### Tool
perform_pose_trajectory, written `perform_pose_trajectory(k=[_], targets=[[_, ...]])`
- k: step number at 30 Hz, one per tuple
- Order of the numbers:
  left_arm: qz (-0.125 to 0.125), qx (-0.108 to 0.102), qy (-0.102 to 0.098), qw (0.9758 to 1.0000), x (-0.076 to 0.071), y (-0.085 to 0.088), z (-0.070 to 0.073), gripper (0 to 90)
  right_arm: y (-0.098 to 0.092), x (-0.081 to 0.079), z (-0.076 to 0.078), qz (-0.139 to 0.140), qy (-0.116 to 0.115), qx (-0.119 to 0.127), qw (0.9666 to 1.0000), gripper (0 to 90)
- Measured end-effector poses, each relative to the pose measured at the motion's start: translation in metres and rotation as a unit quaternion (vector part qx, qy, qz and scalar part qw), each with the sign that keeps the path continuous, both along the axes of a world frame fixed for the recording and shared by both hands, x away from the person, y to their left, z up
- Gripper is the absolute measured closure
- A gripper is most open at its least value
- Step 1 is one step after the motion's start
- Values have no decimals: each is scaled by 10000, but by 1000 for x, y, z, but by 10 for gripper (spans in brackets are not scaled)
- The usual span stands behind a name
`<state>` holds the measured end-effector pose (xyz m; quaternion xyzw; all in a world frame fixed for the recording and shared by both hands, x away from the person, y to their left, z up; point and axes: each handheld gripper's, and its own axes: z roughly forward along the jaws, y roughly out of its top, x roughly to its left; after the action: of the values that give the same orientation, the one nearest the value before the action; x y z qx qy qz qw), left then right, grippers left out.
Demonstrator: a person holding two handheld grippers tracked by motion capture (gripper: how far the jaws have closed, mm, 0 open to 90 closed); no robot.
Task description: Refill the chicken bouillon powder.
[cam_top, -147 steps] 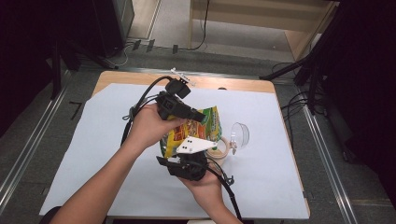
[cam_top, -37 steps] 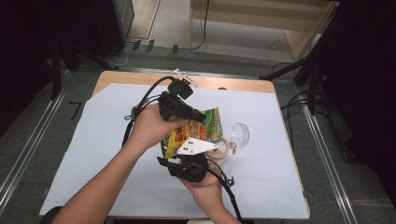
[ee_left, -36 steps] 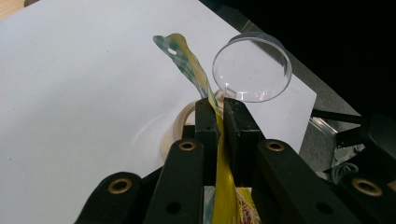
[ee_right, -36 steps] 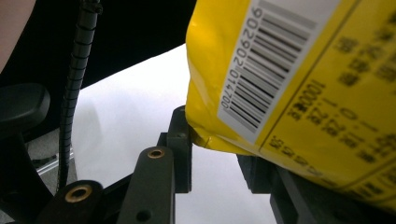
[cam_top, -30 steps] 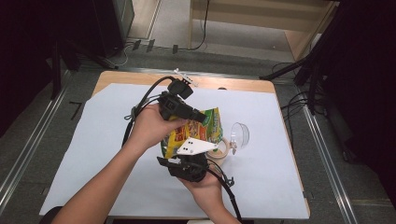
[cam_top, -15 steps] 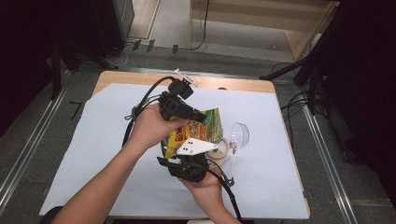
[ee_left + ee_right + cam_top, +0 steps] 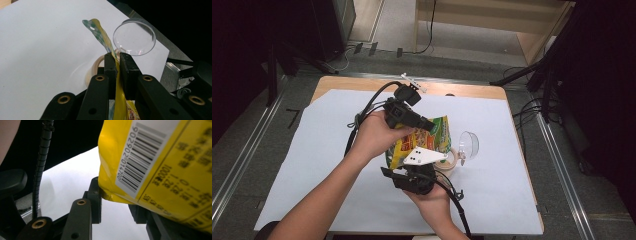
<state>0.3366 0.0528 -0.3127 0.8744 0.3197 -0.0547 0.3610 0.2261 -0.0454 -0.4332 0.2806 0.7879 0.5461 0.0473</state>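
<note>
A yellow snack bag (image 7: 422,142) with a green top hangs above the middle of the table. My left gripper (image 7: 432,125) is shut on its top seal; in the left gripper view (image 7: 116,57) the yellow film (image 7: 100,32) is pinched flat between the two jaws. My right gripper (image 7: 411,162) comes from below under its grey plate (image 7: 424,156). In the right gripper view (image 7: 115,200) the bag's bottom corner with the barcode (image 7: 155,170) sits between the jaws, and the left pad (image 7: 96,195) touches it. These jaws have just been opening a little, with the bag still between them.
A clear round lid (image 7: 468,145) (image 7: 134,37) lies right of the bag, and a roll of tape (image 7: 452,159) (image 7: 93,67) lies just below it. White paper (image 7: 312,165) covers the wooden table (image 7: 362,82). Cables trail from both grippers.
</note>
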Motion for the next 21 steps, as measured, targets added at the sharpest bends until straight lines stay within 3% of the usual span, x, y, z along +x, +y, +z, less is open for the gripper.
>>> perform_pose_trajectory(k=[13, 21], targets=[[-52, 29, 125, 9999, -2, -2, 2, 859, 0, 0, -1, -18, 71, 46, 10000, 689], [6, 44, 240, 9997, 6, -1, 1, 849, -1, -2, 4, 51, 29, 125, 9999, 689]])
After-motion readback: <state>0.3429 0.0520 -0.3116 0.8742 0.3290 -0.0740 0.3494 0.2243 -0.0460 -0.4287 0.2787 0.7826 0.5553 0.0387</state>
